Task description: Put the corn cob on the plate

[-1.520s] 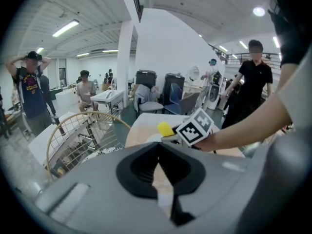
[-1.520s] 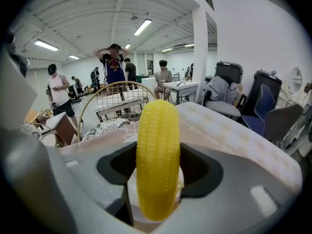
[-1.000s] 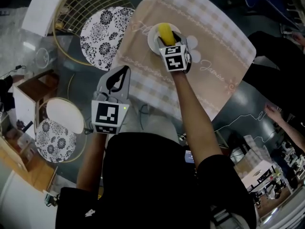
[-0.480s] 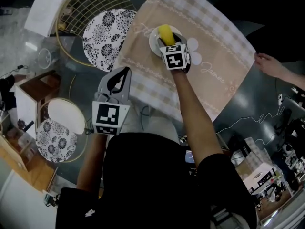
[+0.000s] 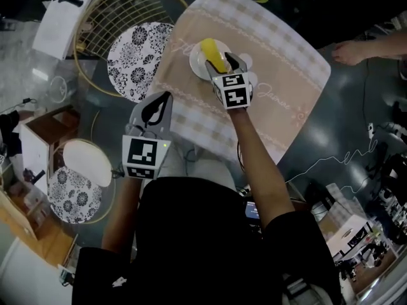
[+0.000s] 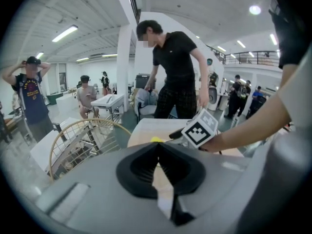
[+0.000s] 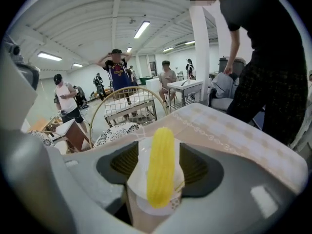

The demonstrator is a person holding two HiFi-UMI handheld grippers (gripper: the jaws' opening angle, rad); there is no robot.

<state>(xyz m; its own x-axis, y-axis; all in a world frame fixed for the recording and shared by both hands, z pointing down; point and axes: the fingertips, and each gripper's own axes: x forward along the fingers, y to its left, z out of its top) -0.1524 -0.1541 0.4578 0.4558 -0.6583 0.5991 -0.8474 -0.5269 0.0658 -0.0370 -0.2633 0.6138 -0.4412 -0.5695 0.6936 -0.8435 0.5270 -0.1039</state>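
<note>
Left tool (image 5: 164,100) is idling closed and empty, just off the cloth's (image 5: 280,62) left edge. Corn cob (image 7: 161,167) is lying on the plate (image 5: 194,61) — right tool (image 5: 227,62) is sitting further back than half a second ago, jaws apart, flanking it untouched. Cloth is lying bare rightward to its edge.
</note>
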